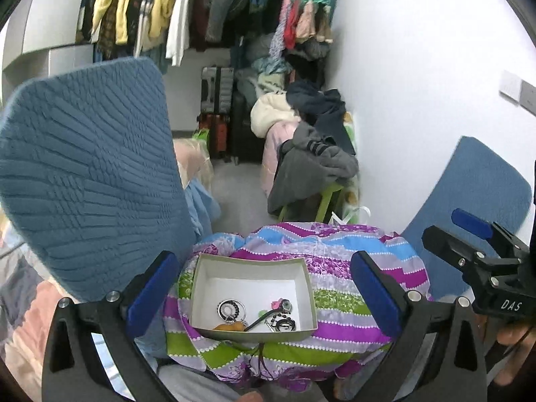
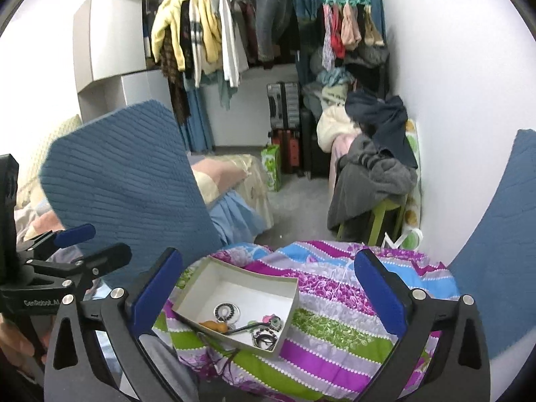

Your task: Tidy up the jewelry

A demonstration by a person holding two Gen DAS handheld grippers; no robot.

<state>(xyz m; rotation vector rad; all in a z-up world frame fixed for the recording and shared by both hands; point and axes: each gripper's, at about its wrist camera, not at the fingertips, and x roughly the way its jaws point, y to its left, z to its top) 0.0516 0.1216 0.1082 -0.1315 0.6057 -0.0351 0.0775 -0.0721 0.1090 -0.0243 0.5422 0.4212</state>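
A shallow white box with an olive rim (image 1: 303, 264) (image 2: 294, 296) rests on a striped purple, green and blue cloth (image 1: 348, 298) (image 2: 335, 328). Inside lie a round beaded piece (image 1: 231, 309) (image 2: 226, 311), a pink and green charm (image 1: 283, 304) (image 2: 273, 321), dark cords (image 1: 283, 323) (image 2: 264, 337) and an amber piece (image 1: 231, 326) (image 2: 214, 325). My left gripper (image 1: 264, 288) is open and empty, its blue pads either side of the box. My right gripper (image 2: 268, 289) is open and empty above the box and cloth.
Blue chair backs stand at left (image 1: 87, 174) (image 2: 127, 181) and right (image 1: 469, 184) (image 2: 502, 221). A clothes-heaped green stool (image 1: 318, 174) (image 2: 375, 181), suitcases (image 1: 217, 114) (image 2: 288, 124) and hanging clothes (image 1: 150, 6) (image 2: 207, 33) lie beyond. A white wall is at right.
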